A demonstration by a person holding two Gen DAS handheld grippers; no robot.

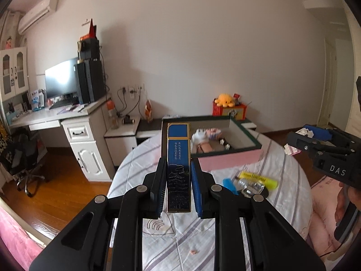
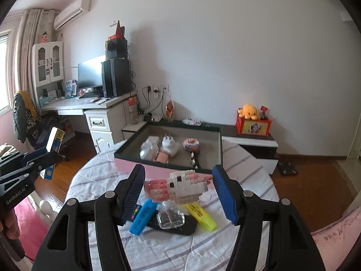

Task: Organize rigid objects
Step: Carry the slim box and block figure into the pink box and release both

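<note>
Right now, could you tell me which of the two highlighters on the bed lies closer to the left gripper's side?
The blue highlighter, lying left of the clear glass bottle; the yellow highlighter lies on the bottle's right.

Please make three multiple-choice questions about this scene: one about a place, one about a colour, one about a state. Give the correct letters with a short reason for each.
1. Where do the highlighters lie?
A. in the tray
B. on the striped cloth, in front of the tray
C. on the desk

2. What colours are the two highlighters?
A. blue and yellow
B. red and green
C. both pink

3. What does the left gripper do?
A. it is open with nothing in it
B. it is shut on a blue box
C. it is shut on a highlighter

Answers:
1 B: the blue highlighter and the yellow highlighter lie on the cloth, outside the tray.
2 A: one is blue, one is yellow.
3 B: the left gripper has both fingers pressed against the blue box.
</note>
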